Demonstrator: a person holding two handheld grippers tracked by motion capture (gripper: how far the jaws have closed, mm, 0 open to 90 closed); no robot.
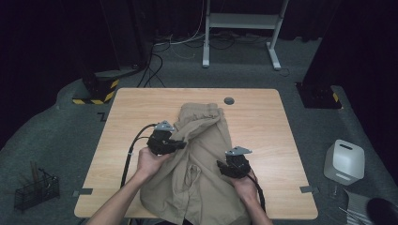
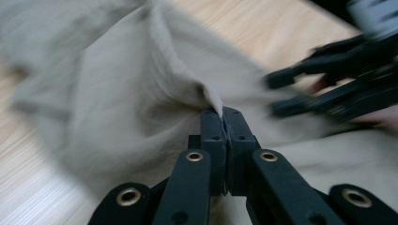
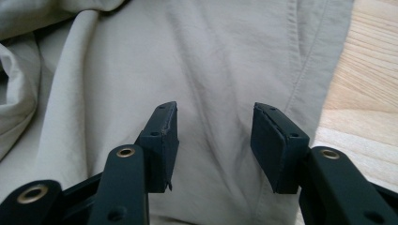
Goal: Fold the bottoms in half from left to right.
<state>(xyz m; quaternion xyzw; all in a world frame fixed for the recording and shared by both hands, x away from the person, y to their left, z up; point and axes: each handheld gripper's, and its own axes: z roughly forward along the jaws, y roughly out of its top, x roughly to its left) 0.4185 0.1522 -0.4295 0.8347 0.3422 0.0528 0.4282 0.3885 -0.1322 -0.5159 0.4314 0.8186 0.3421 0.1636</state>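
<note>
On table: left gripper pinching fold of khaki garment; right gripper jaws spread above fabric.

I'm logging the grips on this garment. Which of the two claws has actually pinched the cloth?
The left claw: its jaws are shut on a fold of the beige cloth. The right claw stands open over flat cloth, gripping nothing.

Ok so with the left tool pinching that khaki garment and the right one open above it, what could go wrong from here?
1. The left tool grips only a thin fold of the khaki garment; a firm pull might slip it free.
2. The right tool is open over the cloth and holds nothing, so lifting one side may drag the garment askew.
3. The garment's near edge hangs over the table front, so it could slide off.
</note>
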